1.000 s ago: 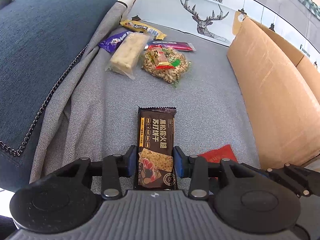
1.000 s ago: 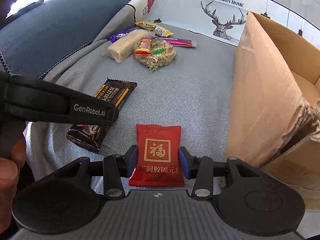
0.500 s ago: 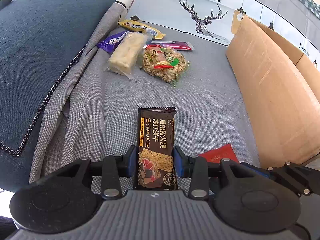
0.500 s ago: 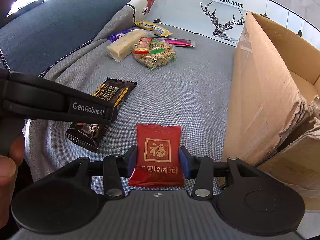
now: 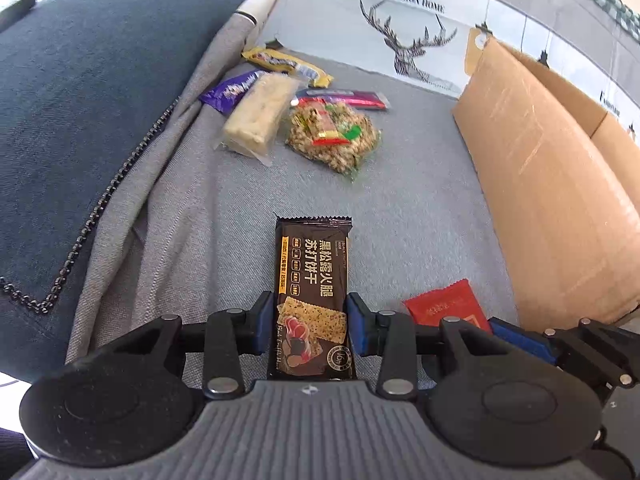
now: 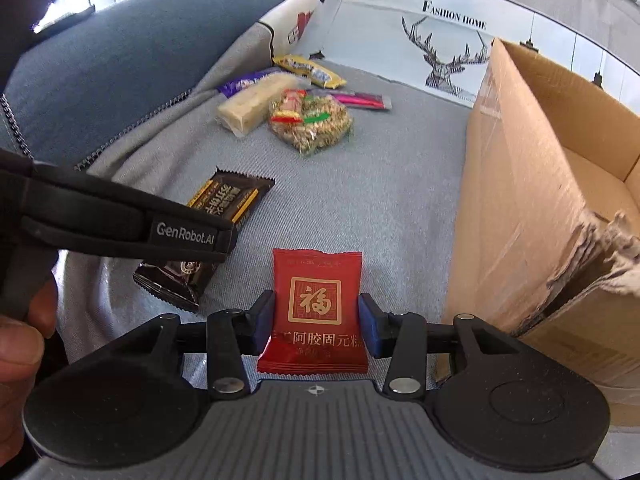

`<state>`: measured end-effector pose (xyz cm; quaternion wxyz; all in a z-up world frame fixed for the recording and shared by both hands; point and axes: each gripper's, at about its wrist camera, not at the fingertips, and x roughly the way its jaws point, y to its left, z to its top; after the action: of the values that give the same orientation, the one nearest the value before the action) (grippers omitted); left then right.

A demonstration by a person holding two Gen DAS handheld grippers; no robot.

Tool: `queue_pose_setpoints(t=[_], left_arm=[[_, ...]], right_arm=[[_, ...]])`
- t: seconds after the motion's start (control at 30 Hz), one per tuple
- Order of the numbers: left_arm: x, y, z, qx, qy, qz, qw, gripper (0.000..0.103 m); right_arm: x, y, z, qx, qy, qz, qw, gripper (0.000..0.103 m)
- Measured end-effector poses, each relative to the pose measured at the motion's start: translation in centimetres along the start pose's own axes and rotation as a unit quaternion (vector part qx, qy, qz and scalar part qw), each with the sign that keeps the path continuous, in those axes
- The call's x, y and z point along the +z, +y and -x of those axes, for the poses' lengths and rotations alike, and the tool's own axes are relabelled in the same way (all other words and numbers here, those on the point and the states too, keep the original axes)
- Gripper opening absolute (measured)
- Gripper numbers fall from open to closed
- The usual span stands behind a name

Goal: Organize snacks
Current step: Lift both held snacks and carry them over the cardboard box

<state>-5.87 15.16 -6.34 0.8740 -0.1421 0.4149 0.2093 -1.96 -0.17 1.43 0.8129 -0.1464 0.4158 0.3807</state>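
My left gripper [image 5: 312, 322] is shut on a dark brown cracker packet [image 5: 313, 280], held by its near end just above the grey sofa seat. My right gripper [image 6: 317, 322] is shut on a red candy packet [image 6: 317, 300]. The red packet also shows in the left wrist view [image 5: 444, 308], and the brown packet in the right wrist view [image 6: 224, 208], partly behind the left gripper's body. A pile of snacks lies farther back: a pale bar [image 5: 260, 114], a seed cake bag [image 5: 334, 136], a purple packet [image 5: 228, 90], a yellow packet [image 5: 286, 62] and a pink stick [image 5: 352, 98].
An open cardboard box [image 6: 532, 184] stands on the seat at the right, its near corner torn. A blue cushion [image 5: 80, 92] rises on the left. A white deer-print cover [image 5: 400, 36] hangs behind the seat.
Both grippers have lifted slightly with their packets; the views shifted a little. The grips are unchanged.
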Motion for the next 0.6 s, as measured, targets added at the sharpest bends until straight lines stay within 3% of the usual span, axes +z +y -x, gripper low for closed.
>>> queue_pose_setpoints(t=[0.3, 0.6], left_arm=[[0.0, 0.4, 3.4, -0.015, -0.080, 0.027, 0.9963, 0.042], [0.1, 0.4, 6.9, -0.021, -0.156, 0.050, 0.9862, 0.042]], right_arm=[[0.8, -0.4, 2.7, 0.002, -0.063, 0.002, 0.998, 0.046], [1.9, -1.9, 7.8, 0.005, -0.171, -0.010, 0.985, 0.046]])
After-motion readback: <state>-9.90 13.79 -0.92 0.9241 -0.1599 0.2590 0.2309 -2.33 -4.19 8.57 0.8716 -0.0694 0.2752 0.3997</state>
